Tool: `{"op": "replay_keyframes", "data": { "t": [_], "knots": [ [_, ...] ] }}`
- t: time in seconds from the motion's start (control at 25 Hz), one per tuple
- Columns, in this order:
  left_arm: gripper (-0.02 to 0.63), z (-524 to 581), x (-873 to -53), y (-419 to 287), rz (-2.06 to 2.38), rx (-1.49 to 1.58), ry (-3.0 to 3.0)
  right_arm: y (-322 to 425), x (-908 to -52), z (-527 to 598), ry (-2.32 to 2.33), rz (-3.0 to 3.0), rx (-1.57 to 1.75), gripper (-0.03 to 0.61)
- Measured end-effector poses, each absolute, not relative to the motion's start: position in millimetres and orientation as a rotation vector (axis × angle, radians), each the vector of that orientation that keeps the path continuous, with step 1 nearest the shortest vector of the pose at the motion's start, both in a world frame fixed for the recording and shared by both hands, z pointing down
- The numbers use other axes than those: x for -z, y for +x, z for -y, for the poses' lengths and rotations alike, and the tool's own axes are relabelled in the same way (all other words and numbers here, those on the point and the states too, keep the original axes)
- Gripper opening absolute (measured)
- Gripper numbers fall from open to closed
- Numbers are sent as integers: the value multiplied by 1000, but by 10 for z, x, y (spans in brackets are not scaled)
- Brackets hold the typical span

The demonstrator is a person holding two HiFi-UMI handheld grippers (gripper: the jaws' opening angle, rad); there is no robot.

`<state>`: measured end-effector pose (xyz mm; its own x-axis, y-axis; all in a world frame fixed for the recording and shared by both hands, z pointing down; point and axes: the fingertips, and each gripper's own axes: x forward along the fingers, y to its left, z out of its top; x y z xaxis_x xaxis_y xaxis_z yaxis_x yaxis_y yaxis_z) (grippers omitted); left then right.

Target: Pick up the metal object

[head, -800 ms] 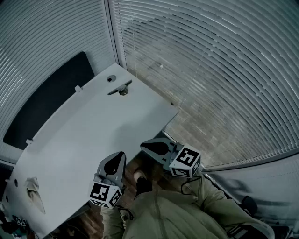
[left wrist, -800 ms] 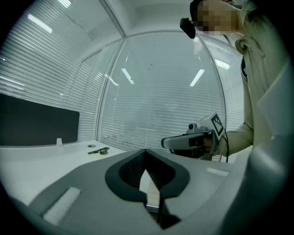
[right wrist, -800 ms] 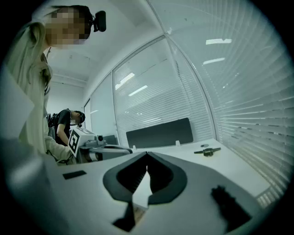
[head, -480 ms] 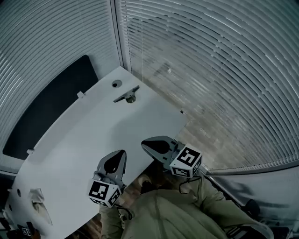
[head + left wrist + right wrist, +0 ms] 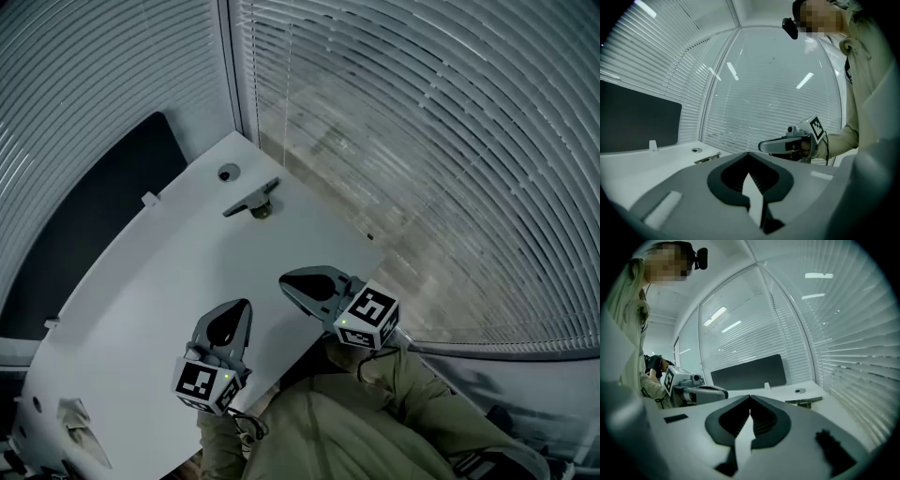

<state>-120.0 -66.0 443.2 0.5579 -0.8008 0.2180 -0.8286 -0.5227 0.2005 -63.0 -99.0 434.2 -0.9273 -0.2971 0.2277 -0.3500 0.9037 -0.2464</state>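
The metal object [image 5: 251,200] is a slim dark bar with a small round part under it. It lies on the white table [image 5: 169,281] near the far corner, and shows small in the left gripper view [image 5: 708,158] and the right gripper view [image 5: 804,401]. My left gripper [image 5: 244,307] hovers over the table's near edge, shut and empty, with its tips meeting [image 5: 749,153]. To its right my right gripper [image 5: 286,280] is also shut on nothing [image 5: 750,397]. Both point toward the object and are well short of it.
A round grommet [image 5: 227,172] sits in the table just beyond the object. A black panel [image 5: 94,225] stands along the table's left side. Slatted blinds [image 5: 422,141] cover the windows behind and to the right. A crumpled white scrap [image 5: 80,422] lies at the near left.
Both grippers now reach a little further over the table's near edge. The head view has shifted slightly. The metal object has not moved.
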Motion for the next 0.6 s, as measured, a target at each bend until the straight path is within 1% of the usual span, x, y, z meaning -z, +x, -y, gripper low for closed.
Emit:
{"op": "replay_keyframes", "data": {
  "t": [0.28,0.52,0.56,0.6],
  "knots": [
    [6,1067,-4488,-1268,1388,-133,2461,-771,-4612,1647,455,2768,-314,3],
    [6,1507,-4854,-1245,1373,-201,2385,-1028,-5113,2295,357,2615,-128,9],
    [6,1586,-4896,-1249,1373,-203,2375,-1074,-5190,2384,345,2581,-67,36],
    [6,1657,-4936,-1253,1372,-204,2367,-1113,-5261,2466,335,2545,-1,77]
  ]
}}
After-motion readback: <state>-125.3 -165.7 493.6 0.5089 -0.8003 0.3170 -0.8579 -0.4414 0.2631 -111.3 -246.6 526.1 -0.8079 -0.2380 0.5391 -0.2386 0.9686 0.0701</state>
